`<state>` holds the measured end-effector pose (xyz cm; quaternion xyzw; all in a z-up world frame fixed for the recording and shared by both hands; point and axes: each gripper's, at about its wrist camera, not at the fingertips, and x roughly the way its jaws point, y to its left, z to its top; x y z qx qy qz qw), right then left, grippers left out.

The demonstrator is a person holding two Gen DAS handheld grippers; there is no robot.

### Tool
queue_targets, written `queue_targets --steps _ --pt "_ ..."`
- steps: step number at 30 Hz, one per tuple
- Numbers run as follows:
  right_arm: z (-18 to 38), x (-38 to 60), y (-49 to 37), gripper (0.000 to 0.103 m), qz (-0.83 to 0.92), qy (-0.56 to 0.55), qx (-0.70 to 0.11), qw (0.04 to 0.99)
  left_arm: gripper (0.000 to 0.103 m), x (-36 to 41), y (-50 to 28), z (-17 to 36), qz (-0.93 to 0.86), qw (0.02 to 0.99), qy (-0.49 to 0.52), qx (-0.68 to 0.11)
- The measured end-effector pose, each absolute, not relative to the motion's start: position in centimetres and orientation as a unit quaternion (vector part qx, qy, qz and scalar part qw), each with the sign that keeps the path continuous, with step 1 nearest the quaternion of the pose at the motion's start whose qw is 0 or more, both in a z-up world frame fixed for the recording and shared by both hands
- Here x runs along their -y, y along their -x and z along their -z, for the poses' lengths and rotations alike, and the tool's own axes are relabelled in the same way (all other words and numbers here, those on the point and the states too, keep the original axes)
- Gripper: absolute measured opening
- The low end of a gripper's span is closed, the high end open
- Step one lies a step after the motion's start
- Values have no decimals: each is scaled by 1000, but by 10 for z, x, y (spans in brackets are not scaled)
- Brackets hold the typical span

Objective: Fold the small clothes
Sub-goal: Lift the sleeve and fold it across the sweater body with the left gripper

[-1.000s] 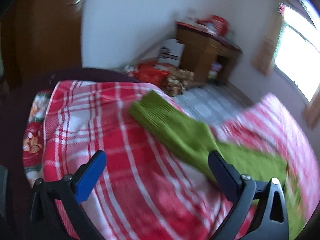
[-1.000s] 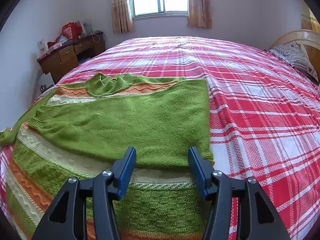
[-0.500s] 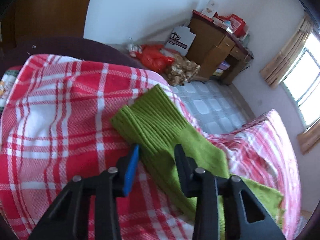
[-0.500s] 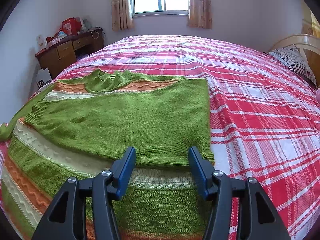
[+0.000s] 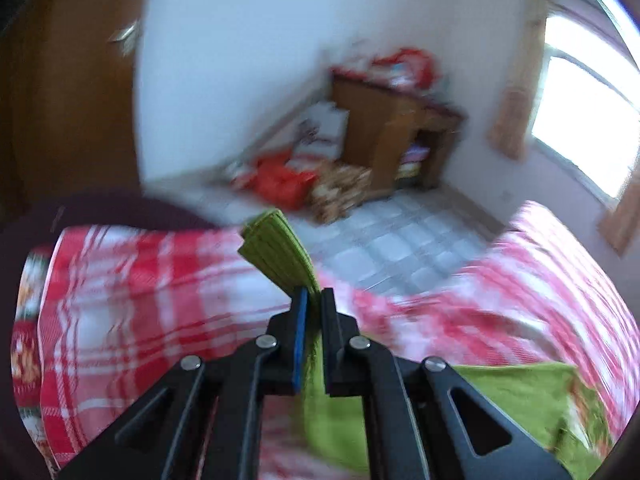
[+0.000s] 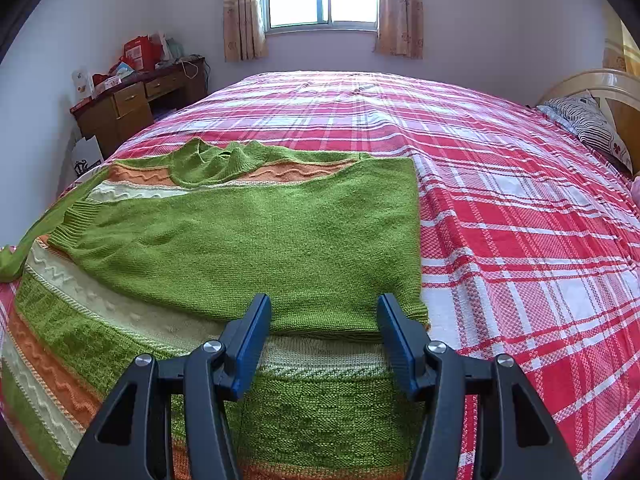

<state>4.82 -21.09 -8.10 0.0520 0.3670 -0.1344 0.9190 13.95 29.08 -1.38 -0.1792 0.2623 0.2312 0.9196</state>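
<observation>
surface: bed [image 6: 500, 208] under a red-and-white plaid cover | on it, near left: green knit sweater [image 6: 248, 240] with orange and cream stripes, lying flat, one side folded over its body, a sleeve trailing off the left edge | far right: striped pillow [image 6: 588, 124] at the headboard

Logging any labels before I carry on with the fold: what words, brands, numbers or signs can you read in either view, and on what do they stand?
None can be read.
White bag by the desk: a dark printed mark, too small to read.
Red boxes on the desk: print too small to read.
Left wrist view: blurred throughout; nothing legible.
Green sweater and plaid bedspread: no lettering visible.
</observation>
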Motion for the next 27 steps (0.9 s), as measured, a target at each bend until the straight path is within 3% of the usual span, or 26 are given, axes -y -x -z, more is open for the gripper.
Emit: queue_targets --steps 6,13,23,24,26,27 --pt "81 210 -48 56 134 -52 -366 919 6 -145 -132 -36 -60 976 73 -198" --pt "80 211 -48 56 130 -60 -362 921 6 9 -118 -9 91 967 2 -237" --pt "82 216 -46 57 125 -68 -357 923 10 73 -109 59 127 932 -70 -333" --pt "82 216 -46 57 124 -68 -357 923 17 72 -106 65 130 927 -67 -344" --pt "82 216 -46 57 124 -68 -358 923 53 56 -101 67 146 913 -47 -377" --pt "82 216 -47 57 124 -68 -359 923 79 46 -97 67 151 910 -37 -385"
